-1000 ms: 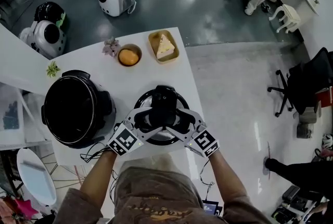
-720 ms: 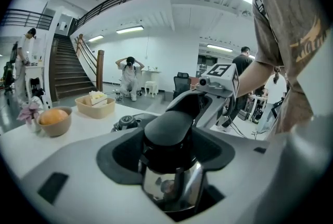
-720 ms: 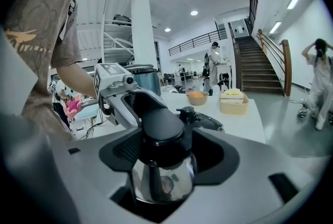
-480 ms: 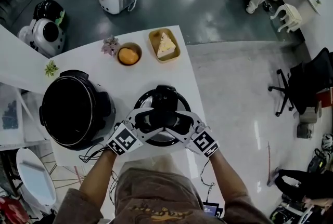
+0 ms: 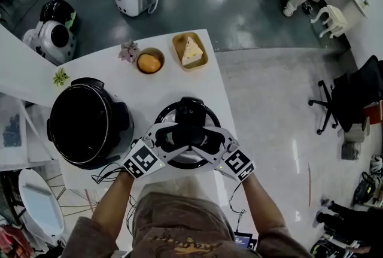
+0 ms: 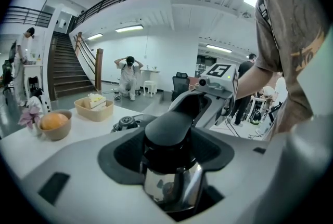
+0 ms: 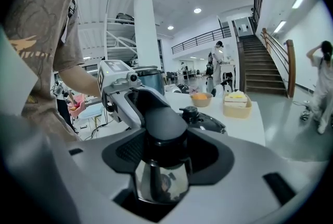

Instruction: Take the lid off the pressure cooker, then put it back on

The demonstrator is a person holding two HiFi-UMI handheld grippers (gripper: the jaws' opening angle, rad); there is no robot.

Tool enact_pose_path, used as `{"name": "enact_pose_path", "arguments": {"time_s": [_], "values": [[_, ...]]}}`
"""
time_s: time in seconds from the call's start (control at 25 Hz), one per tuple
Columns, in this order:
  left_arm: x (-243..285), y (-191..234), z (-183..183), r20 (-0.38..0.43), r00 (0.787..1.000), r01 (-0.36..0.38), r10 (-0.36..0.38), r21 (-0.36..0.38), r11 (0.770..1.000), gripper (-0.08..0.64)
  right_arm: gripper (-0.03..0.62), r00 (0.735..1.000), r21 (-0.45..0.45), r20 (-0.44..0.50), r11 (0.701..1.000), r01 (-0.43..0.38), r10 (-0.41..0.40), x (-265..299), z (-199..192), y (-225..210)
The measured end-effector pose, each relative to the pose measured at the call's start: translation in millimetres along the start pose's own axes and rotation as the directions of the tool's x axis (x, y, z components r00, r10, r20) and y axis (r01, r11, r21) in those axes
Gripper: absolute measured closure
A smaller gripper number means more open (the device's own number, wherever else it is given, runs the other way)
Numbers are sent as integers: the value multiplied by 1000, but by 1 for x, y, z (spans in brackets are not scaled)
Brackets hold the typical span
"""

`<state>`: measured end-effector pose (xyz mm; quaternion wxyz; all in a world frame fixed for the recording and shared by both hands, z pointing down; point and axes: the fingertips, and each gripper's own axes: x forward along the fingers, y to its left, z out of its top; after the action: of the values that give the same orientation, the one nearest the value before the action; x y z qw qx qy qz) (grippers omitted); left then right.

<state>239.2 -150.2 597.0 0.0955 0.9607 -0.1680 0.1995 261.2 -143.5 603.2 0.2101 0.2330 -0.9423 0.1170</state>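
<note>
The steel lid lies on the white table, to the right of the open black pressure cooker. Its black handle stands up in the middle. My left gripper and right gripper come in from the near side and enclose that handle from both sides. In the left gripper view the handle fills the padded gap of the jaws. The right gripper view shows the same handle between its jaws, which have just been closing onto it. Both pairs of pads sit against the handle.
A bowl with an orange and a tray with cake stand at the table's far end, with a small plant beside them. The table's right edge runs close to the lid. A cable trails off the near edge.
Both grippers stay in place around the lid's handle. The right jaws have drawn slightly closer together. The lid has not moved.
</note>
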Motion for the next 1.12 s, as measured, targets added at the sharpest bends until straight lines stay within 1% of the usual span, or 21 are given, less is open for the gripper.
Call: {"name": "enact_pose_path", "arguments": {"time_s": [0.16,0.32,0.64,0.76,0.96,1.12], "values": [[-11,-2,23,9,1000,-12,12,14,1000,279,345,1000,-10,10,1000,5,-5,-10,23,3],[-25,-5,52,25,999,-28,27,35,999,279,345,1000,-42,25,999,16,-14,-24,53,7],[-51,-15,110,48,997,-61,58,68,996,279,344,999,-72,40,997,31,-29,-54,106,13],[-65,-17,128,55,996,-75,71,79,994,279,344,999,-84,48,996,21,-17,-61,127,20],[-90,-11,150,73,993,-99,93,87,991,279,342,999,-112,50,994,16,-10,-59,159,27],[-114,-2,155,85,990,-123,114,102,987,279,342,998,-131,59,991,16,-8,-48,182,37]]}}
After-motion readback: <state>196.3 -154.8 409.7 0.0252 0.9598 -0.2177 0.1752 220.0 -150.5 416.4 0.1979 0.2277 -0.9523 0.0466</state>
